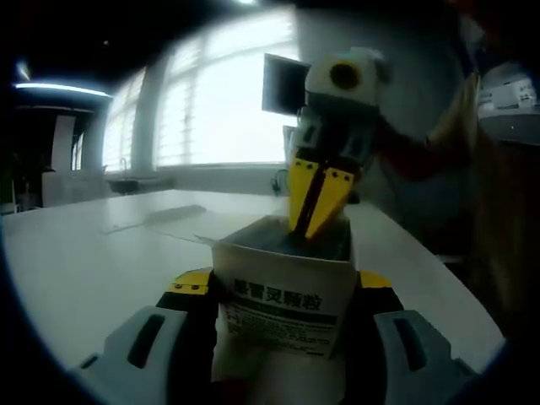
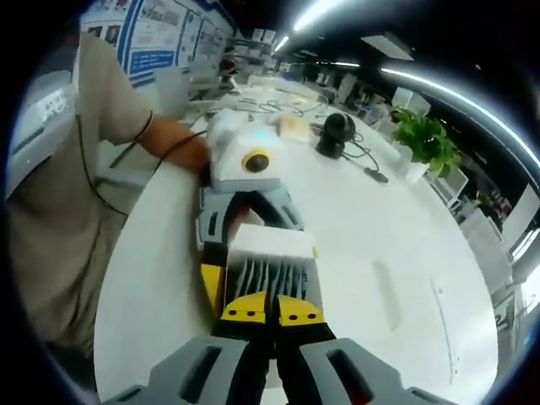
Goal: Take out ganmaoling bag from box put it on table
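White worktop [image 2: 380, 253] carries the box [image 1: 283, 295], gripped by the left tongs [image 1: 283, 291]; right tongs [image 2: 272, 310], narrow, dip into its open top toward upright bags [image 2: 268, 277].

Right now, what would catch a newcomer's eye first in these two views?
The open white ganmaoling box, clamped upright between the left gripper's jaws on the white table. The right gripper's yellow tips plunge into its mouth, closed together over the row of bags inside.

box [image 1: 283, 299] between left gripper [image 1: 283, 291] fingers | right gripper [image 2: 267, 310] above it (tips inside) | on table [image 2: 396, 245]
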The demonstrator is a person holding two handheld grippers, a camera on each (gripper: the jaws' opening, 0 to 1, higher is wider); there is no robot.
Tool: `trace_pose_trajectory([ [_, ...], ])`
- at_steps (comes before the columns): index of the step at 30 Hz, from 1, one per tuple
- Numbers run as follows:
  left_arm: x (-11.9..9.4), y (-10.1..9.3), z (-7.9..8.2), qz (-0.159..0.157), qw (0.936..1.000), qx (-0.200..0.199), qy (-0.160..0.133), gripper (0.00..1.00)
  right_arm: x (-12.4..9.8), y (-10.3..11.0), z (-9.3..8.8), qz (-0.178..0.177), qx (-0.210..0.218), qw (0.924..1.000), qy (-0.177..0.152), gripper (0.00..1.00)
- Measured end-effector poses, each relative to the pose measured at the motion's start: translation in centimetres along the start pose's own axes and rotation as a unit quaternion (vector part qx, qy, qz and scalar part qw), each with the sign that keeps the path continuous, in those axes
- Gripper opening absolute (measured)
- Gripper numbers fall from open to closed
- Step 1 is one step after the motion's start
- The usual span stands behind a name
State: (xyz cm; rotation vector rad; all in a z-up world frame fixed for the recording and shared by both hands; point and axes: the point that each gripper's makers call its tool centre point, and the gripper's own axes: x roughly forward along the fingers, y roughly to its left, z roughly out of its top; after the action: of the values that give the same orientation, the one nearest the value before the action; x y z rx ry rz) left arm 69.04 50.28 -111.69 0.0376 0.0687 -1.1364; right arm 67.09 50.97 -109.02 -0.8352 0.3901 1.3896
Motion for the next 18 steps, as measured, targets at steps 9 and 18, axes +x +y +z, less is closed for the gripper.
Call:
trace_pose_trajectory([
  [9,0.1,-0.1,0.1,0.002,1.0,0.002,-0.001,0.5,0.4,-0.1,-0.3,0.021,0.009,0.9995,0.023,0.0],
  [18,0.3,-0.1,0.2,0.0,1.0,0.004,-0.001,0.5,0.7,0.3,-1.1,0.03,0.031,0.9974,0.059,0.0],
])
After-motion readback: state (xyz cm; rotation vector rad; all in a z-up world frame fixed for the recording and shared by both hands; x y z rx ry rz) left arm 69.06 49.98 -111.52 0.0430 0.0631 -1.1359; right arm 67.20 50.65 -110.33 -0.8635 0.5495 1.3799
